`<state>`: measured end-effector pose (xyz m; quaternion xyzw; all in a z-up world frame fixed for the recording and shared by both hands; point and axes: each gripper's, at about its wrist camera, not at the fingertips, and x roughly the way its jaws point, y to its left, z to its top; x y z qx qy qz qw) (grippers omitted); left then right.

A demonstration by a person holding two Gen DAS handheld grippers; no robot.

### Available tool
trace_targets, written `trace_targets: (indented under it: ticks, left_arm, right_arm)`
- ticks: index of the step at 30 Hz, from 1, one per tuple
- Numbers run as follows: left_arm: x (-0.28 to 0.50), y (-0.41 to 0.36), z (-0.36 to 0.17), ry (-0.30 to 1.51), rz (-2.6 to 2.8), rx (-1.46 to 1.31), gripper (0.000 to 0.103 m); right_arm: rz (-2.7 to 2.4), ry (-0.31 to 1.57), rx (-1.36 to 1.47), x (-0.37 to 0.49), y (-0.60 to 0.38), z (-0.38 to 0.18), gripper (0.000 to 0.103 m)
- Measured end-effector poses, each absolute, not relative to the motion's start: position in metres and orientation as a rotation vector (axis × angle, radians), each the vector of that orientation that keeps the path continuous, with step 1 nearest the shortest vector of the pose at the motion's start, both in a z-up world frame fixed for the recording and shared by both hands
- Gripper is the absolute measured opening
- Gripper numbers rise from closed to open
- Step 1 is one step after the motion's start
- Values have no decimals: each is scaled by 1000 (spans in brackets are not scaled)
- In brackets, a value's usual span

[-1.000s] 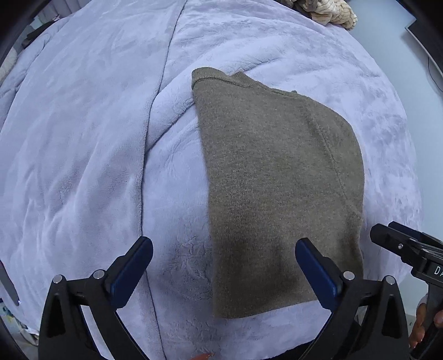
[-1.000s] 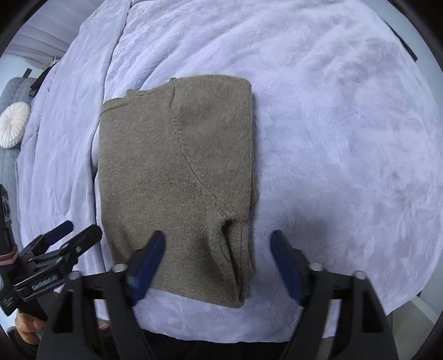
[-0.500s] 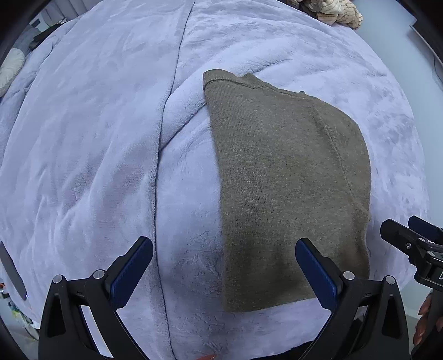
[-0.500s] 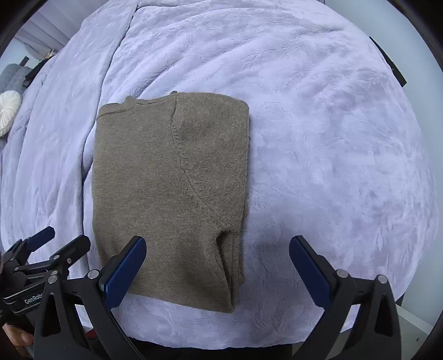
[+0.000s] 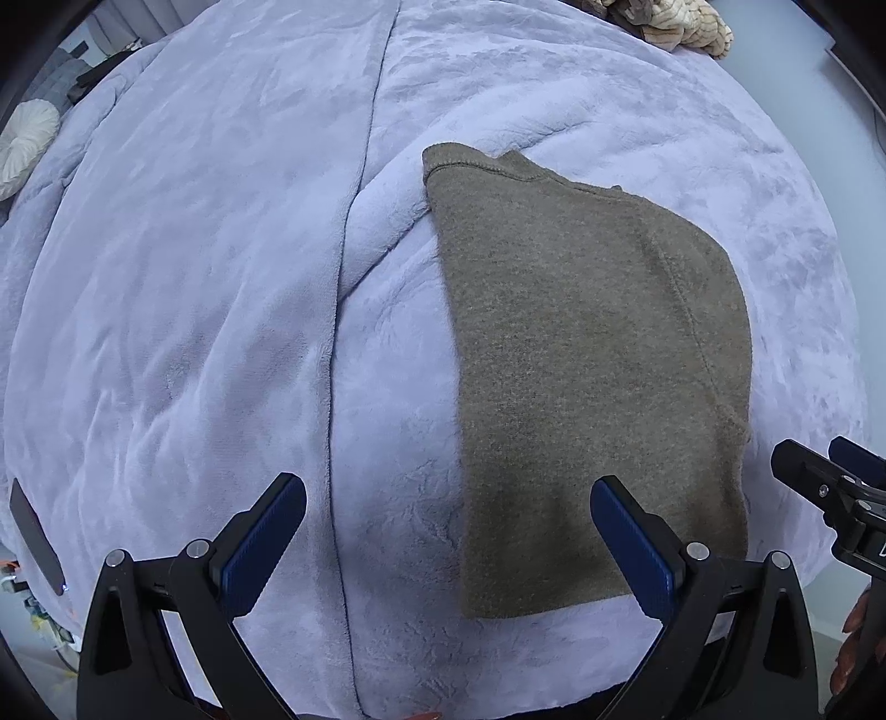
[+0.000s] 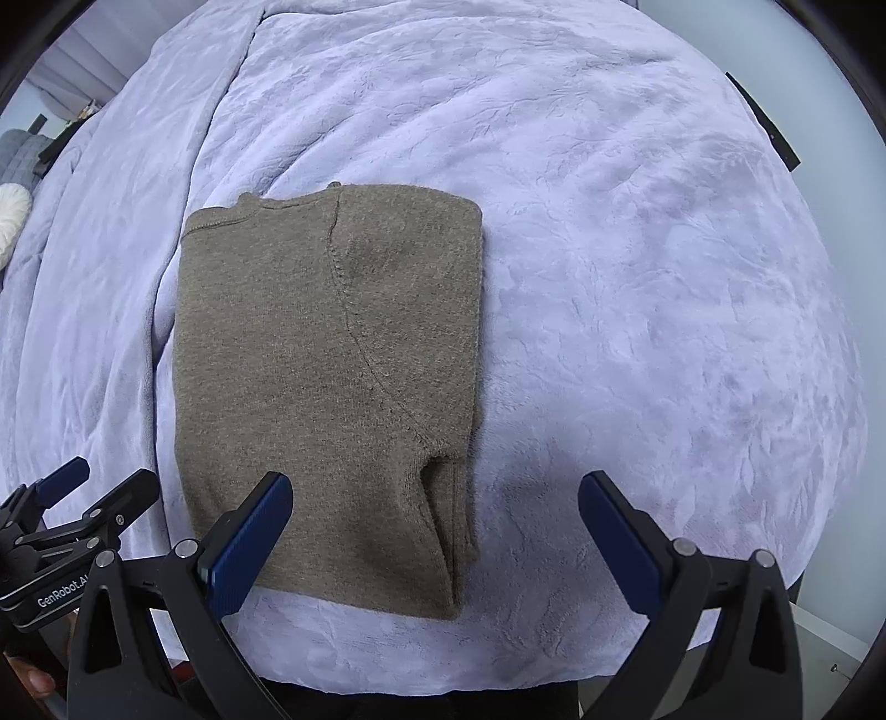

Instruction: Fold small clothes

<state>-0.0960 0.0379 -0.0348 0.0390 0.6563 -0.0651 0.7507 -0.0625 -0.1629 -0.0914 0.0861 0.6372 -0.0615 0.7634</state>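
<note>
An olive-brown knit sweater (image 5: pixel 587 376) lies folded into a flat rectangle on a lavender plush blanket (image 5: pixel 194 332). My left gripper (image 5: pixel 446 493) hangs above the sweater's near left edge, open, with nothing between its blue pads (image 5: pixel 260 543). In the right wrist view the same sweater (image 6: pixel 326 376) shows its folded sleeve seam. My right gripper (image 6: pixel 434 487) stands open wide over the sweater's near right corner, its pads off the cloth. Each gripper shows at the edge of the other's view: the right gripper (image 5: pixel 830 482) and the left gripper (image 6: pixel 83 498).
A blanket seam (image 5: pixel 343 332) runs left of the sweater. A beige knitted item (image 5: pixel 670 25) lies at the far right, and a white round cushion (image 5: pixel 27 144) at the far left. A dark flat object (image 5: pixel 36 537) sits by the bed's left edge. The bed's near edge is just below both grippers.
The right gripper's jaws have spread from partly closed to wide open. The sweater lies as before. The left gripper stays open and has hardly moved.
</note>
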Motion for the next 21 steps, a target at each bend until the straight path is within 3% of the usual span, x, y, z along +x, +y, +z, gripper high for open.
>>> trace_targets:
  ticks: [21]
  left_arm:
    - [-98, 36, -33, 1438, -139, 94, 103]
  right_arm:
    - [-136, 1382, 181, -64, -163, -89, 103]
